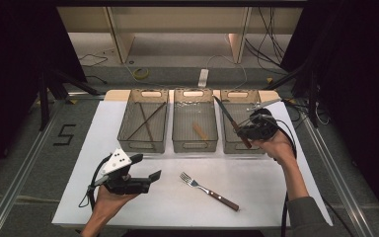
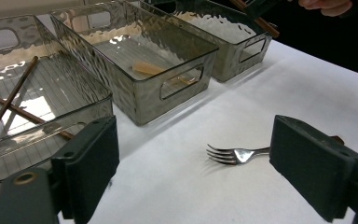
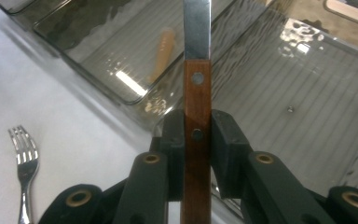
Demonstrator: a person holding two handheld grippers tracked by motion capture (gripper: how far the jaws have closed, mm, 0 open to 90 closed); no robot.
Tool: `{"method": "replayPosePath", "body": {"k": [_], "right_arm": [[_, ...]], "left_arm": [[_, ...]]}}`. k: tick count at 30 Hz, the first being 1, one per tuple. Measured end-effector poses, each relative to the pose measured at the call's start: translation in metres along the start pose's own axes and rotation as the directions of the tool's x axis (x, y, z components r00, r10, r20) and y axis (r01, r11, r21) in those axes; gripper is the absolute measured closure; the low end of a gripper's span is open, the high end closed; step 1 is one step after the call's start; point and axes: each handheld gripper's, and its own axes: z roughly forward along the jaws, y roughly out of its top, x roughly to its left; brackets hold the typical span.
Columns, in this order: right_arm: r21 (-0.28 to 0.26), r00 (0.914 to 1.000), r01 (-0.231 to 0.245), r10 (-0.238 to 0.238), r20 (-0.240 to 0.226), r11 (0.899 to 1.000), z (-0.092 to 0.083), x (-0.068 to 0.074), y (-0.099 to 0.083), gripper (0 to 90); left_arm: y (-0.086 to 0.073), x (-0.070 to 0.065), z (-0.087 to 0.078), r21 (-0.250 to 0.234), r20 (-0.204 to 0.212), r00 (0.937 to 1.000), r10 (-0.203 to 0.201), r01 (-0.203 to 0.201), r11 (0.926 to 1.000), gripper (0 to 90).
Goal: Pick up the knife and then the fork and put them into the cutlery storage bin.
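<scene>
Your right gripper [image 3: 197,135], bottom centre, clamps the knife [image 3: 197,93] handle; the blade runs straight up over the right bin [image 3: 307,93].

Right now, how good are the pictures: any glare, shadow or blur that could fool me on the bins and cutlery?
High view: dim surroundings, the white table mat evenly lit, everything soft. Left gripper view: rippled reflections on the smoked clear plastic bins; the steel fork sharp, with a faint shadow. Right gripper view: the wooden-handled knife is crisp in the right hand-held gripper, with bright glare patches on the ribbed bin floor.
</scene>
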Motion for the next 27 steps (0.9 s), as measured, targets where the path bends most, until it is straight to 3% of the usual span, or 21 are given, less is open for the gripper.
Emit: {"method": "replayPosePath", "body": {"k": [8, 15, 27], "right_arm": [[-0.004, 0.9977, -0.062, 0.062, 0.026, 0.998, 0.002, -0.013, 0.007, 76.9], [-0.005, 0.9870, -0.151, 0.151, 0.055, 0.988, 0.011, -0.029, 0.008, 76.8], [0.016, 0.9738, -0.208, 0.205, 0.097, 0.978, 0.023, -0.039, 0.008, 76.8]], "left_arm": [[0.000, 0.000, 0.000, -0.001, -0.001, 1.0000, 0.000, 0.000, 1.0000, 15.4], [0.000, 0.000, 0.000, -0.005, -0.001, 1.0000, -0.002, 0.002, 1.0000, 15.4], [0.000, 0.000, 0.000, -0.007, -0.004, 1.0000, -0.003, 0.003, 1.0000, 15.4]]}}
